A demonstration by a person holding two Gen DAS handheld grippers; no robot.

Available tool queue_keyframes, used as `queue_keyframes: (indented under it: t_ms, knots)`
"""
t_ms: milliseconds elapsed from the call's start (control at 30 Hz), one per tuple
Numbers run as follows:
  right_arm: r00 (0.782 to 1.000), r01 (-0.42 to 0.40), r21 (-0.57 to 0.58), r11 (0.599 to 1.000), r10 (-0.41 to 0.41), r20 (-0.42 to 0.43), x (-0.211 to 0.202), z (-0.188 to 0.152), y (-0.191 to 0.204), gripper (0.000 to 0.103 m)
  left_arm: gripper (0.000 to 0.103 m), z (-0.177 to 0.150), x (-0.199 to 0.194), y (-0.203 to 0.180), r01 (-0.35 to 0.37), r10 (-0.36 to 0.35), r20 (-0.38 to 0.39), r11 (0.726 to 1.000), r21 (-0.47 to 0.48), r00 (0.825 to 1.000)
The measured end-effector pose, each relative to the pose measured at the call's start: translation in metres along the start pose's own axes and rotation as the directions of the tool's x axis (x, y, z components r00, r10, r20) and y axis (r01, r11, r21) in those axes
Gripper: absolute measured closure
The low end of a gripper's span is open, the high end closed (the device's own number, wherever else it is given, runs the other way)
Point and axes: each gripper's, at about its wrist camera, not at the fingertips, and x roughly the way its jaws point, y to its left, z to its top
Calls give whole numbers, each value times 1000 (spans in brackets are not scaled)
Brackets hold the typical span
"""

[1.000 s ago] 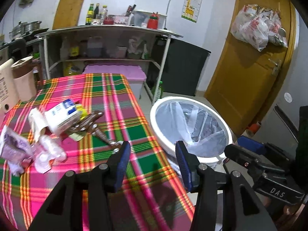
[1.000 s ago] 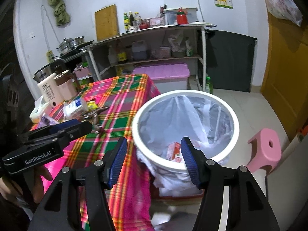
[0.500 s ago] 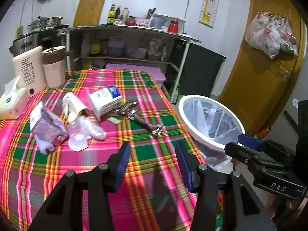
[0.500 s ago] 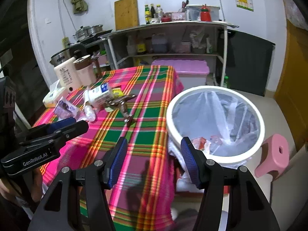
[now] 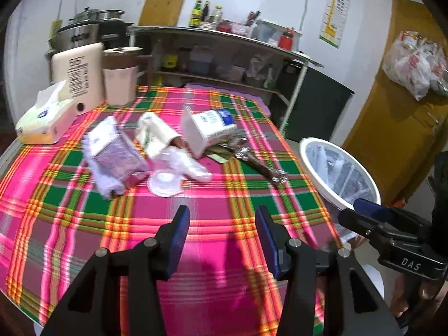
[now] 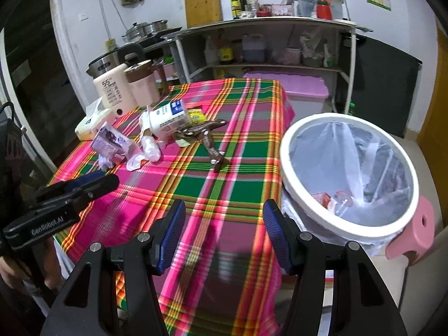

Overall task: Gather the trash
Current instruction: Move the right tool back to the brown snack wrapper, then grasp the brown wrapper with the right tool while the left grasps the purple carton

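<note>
Now, both grippers over the desk (image 5: 212, 224) with its pink-and-green plaid cloth. My left gripper (image 5: 221, 238) has its blue-padded fingers spread apart, nothing between them, hanging above bare cloth. My right gripper (image 6: 224, 235) likewise gapes wide and carries nothing, over the near desk edge.

Trash pile, left wrist view: at 12 o'clock from the left gripper, well apart from it. White tipped-over plastic cup with blue label (image 5: 208, 130), mouth facing me. Touching its left side, a crumpled cream paper wrapper (image 5: 156, 135). Below these, a clear crushed plastic bag with a round lid (image 5: 179, 172). At 11 o'clock, a lilac foil snack packet (image 5: 114, 154), blurred. At 1 o'clock, a dark brown twisted wrapper strip (image 5: 257, 165) lying flat, running out from under the cup.

White round bin with clear plastic liner (image 6: 347, 168): off the desk's right edge, at 2 o'clock from the right gripper; red-and-clear scraps at its bottom.

Far-left corner of the desk: yellow-white tissue box (image 5: 42, 119), cream electric kettle (image 5: 79, 77), pink jug with brown lid (image 5: 120, 77). Pink plastic stool (image 6: 414, 232) just beyond the bin.
</note>
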Motion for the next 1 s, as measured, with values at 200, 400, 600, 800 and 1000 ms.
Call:
queue_keyframes:
  t_ms: [200, 400, 600, 800, 1000]
  knots:
    - [1000, -18, -30, 999, 18, -17, 18, 9, 9, 45, 53, 7, 0, 30, -73, 74, 15, 996, -60, 997]
    - [999, -25, -54, 998, 24, -24, 37, 23, 12, 45, 45, 19, 3, 61, -119, 123, 27, 984, -129, 992]
    - [999, -35, -64, 997, 33, -31, 58, 39, 13, 45, 40, 31, 12, 81, -137, 145, 32, 973, -185, 989]
    - [998, -25, -82, 996, 21, -59, 83, 49, 12, 45, 40, 40, 26, 93, -153, 162, 21, 959, -239, 986]
    - [997, -14, -109, 994, 5, -80, 104, 55, 12, 45, 40, 46, 37, 97, -159, 168, 13, 955, -251, 986]
